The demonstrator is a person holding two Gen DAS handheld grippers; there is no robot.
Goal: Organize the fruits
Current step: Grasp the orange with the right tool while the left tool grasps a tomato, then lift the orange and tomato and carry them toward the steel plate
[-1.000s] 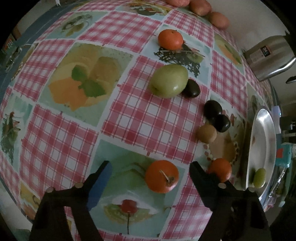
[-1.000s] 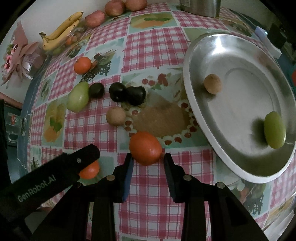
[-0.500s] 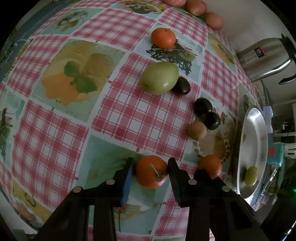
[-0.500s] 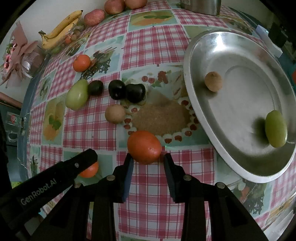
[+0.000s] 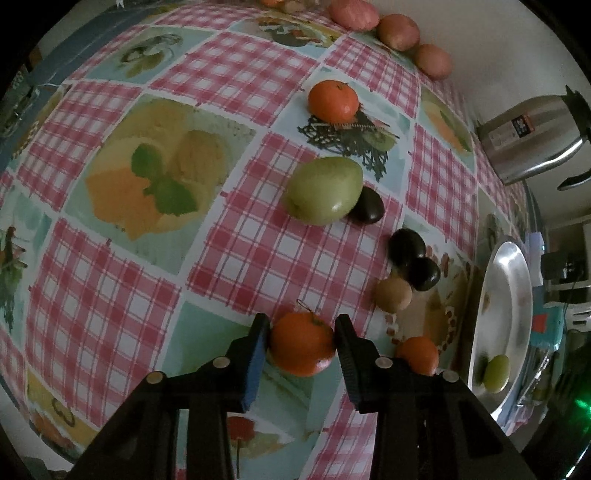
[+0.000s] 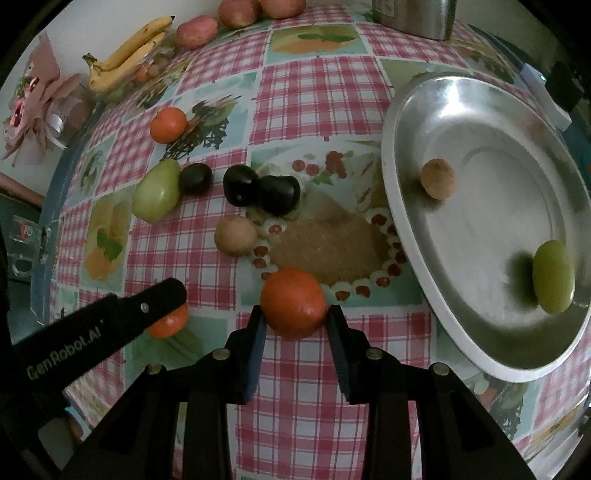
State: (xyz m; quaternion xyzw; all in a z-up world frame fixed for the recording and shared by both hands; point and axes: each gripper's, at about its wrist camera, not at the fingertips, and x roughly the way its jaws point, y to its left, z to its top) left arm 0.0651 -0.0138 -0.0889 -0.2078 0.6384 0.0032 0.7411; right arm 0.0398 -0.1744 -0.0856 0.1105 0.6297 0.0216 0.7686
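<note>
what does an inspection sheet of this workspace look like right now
surface: table under a checked fruit-print cloth.
job's things: steel tray holds a brown fruit and a green fruit; loose on the cloth are a third orange, a green mango, three dark plums and another brown fruit.
clutter: bananas, reddish fruits, steel kettle.
grippers: left tool shut on an orange; right tool shut on another orange.
cables: nothing seen.
surroundings: dim room, pale wall behind.
</note>
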